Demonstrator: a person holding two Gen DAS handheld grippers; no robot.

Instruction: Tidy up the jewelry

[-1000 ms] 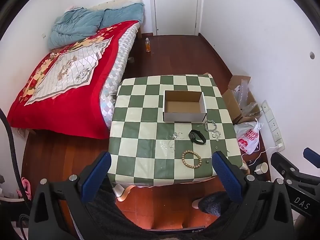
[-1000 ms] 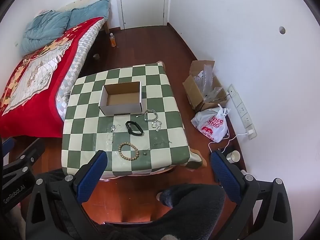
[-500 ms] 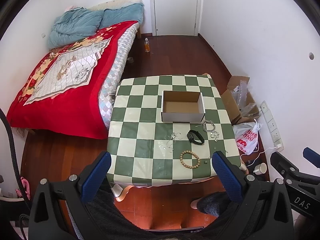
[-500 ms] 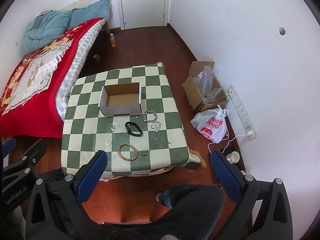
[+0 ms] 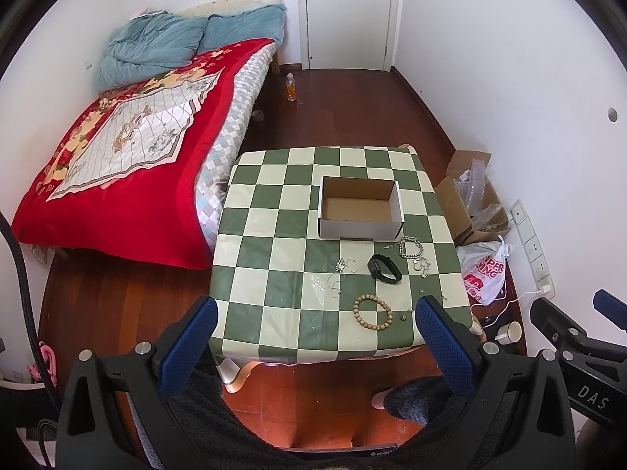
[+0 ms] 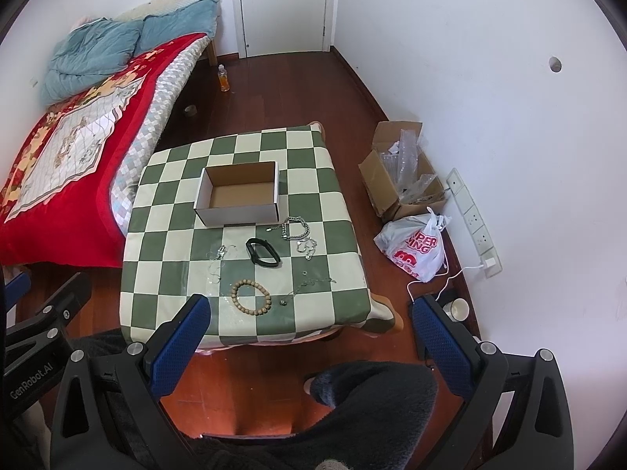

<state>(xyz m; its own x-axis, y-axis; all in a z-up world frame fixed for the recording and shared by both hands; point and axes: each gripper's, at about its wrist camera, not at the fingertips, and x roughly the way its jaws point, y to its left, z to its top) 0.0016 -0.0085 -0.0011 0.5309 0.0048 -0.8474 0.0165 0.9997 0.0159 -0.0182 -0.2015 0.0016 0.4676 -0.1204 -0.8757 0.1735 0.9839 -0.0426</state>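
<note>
Both grippers, left gripper (image 5: 313, 337) and right gripper (image 6: 309, 333), still hover spread and empty; table view barely shifts; cardboard box (image 5: 359, 206) unfilled, nothing started.

Fine silver chains (image 5: 340, 270) on the tablecloth — too small to tell apart — bed (image 6: 58, 133) cut off at the edge.

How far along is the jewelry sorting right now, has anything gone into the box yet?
Nothing looks done: the cardboard box is empty. Nothing is in hand; the left gripper and right gripper hang open above the floor. Left on the checkered table: the wooden bead bracelet, black band, silver chain bracelet and thin chains.
</note>
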